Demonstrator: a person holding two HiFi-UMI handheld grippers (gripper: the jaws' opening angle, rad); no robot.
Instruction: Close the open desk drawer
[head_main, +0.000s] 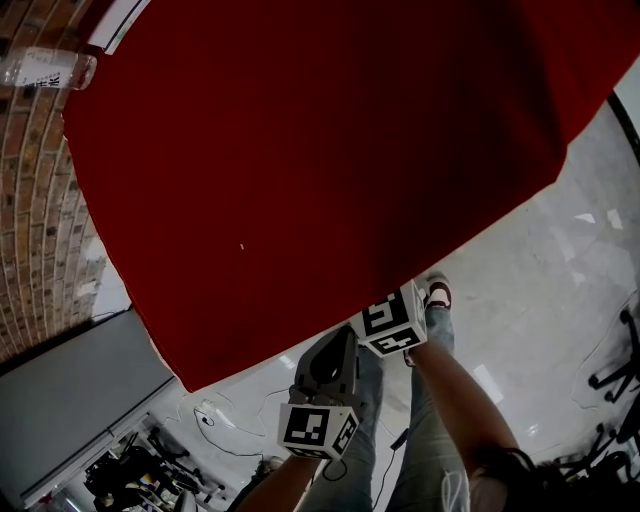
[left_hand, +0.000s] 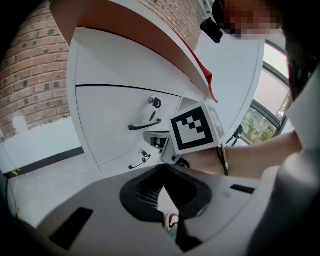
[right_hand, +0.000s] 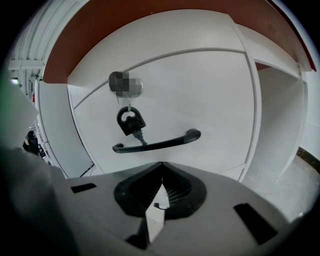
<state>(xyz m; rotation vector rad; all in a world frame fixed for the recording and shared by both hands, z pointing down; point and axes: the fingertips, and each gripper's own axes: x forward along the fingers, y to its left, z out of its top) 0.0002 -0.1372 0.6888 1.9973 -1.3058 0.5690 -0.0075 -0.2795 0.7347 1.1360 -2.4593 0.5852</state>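
A white drawer front (right_hand: 200, 95) fills the right gripper view, with a black bar handle (right_hand: 157, 145) and a key (right_hand: 130, 122) hanging from its lock. My right gripper (right_hand: 161, 167) is shut and empty, its tips just short of the handle. From the side, in the left gripper view, I see the same drawer front (left_hand: 115, 107), its handle (left_hand: 145, 125) and a lower drawer's handle (left_hand: 138, 161). The right gripper (left_hand: 192, 128) is held up to the upper drawer. How far that drawer stands out I cannot tell. My left gripper (left_hand: 161, 170) is shut, empty and farther back. Both grippers (head_main: 328, 362) (head_main: 392, 322) sit at the red desk top's (head_main: 330, 150) edge.
A plastic bottle (head_main: 45, 70) lies at the desk's far left corner beside a brick wall (head_main: 30, 230). The person's legs (head_main: 430, 400) stand on a pale floor (head_main: 540, 280). Cables (head_main: 215, 420) and chair bases (head_main: 615, 370) lie around. The open knee space (right_hand: 280, 110) is right of the drawers.
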